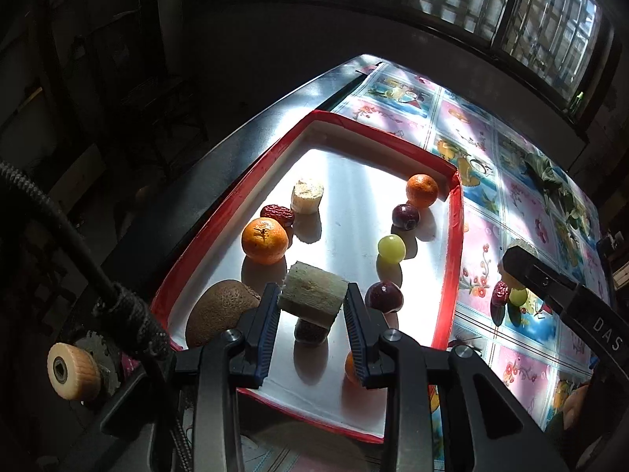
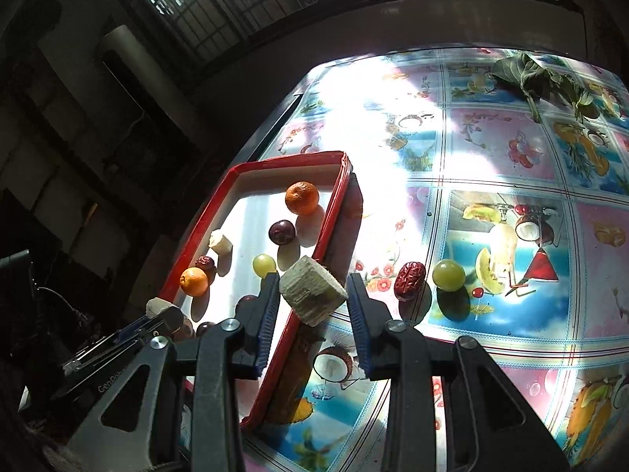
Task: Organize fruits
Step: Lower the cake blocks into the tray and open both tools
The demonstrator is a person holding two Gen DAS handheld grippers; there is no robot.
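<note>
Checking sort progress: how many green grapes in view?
2. One green grape inside the red tray, near a dark plum; another out on the tablecloth at, beside a red date. Held pale chunks may hide others.

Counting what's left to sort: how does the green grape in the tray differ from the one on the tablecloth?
The tray grape lies inside the red tray, near a dark plum; the tablecloth grape lies outside it, beside a red date. Both are round, pale green, ungripped.
</note>
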